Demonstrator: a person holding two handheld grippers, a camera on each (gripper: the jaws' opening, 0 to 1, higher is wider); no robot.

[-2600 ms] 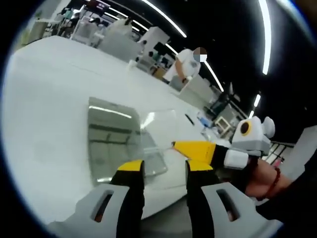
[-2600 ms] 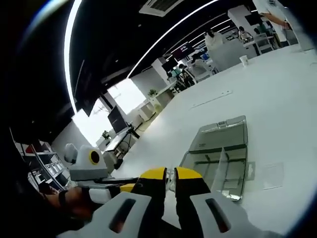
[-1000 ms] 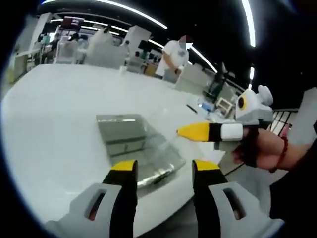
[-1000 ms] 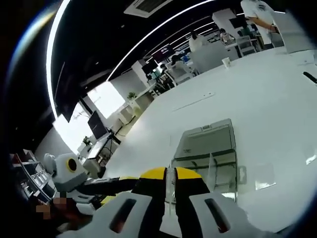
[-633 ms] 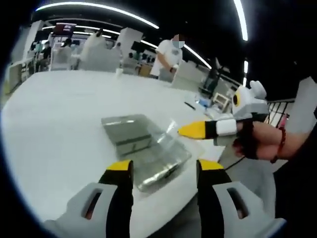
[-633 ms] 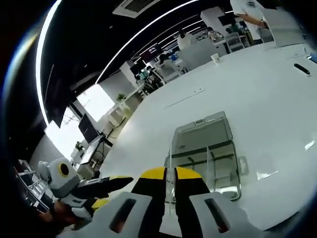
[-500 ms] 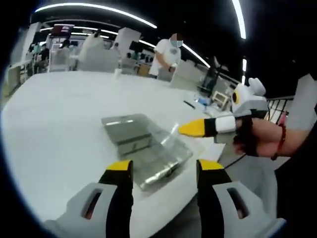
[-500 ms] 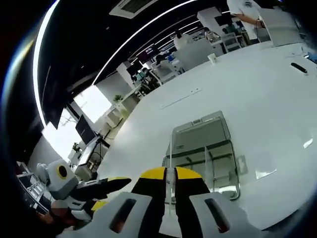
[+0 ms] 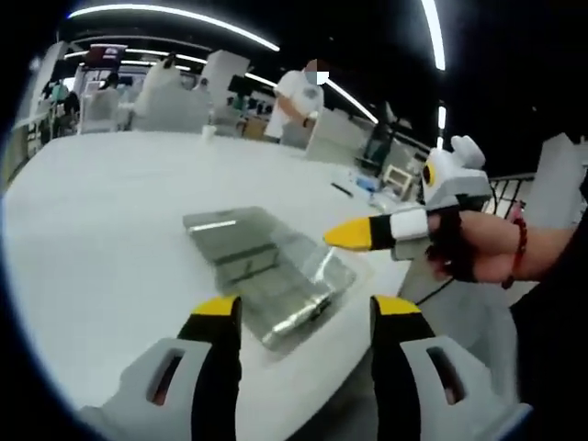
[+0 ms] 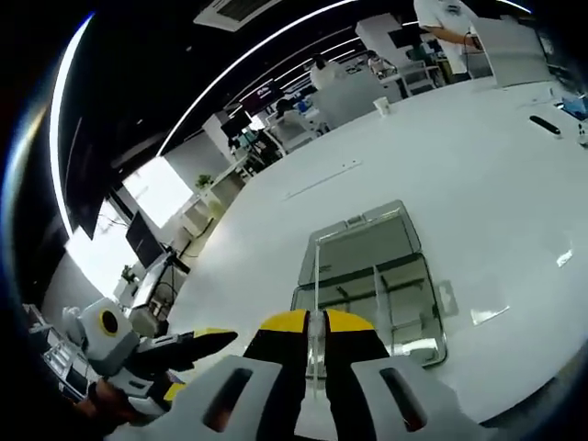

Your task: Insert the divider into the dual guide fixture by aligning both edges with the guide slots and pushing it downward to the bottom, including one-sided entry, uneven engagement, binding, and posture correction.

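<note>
Lifted higher since earlier frame: right gripper (image 10: 310,323) clamps clear divider (image 10: 315,285) above fixture (image 10: 372,276), table (image 10: 514,165) centre. Left gripper (image 9: 308,308) gapes empty. Divider apparently tilted toward 11 o'clock; one-sided entry could bind.

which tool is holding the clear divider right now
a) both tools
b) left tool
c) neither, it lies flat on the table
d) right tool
d: in the right gripper view the right tool is shut on the thin clear divider, held edge-on above the fixture, while in the left gripper view the left tool stands open with nothing in it.
</note>
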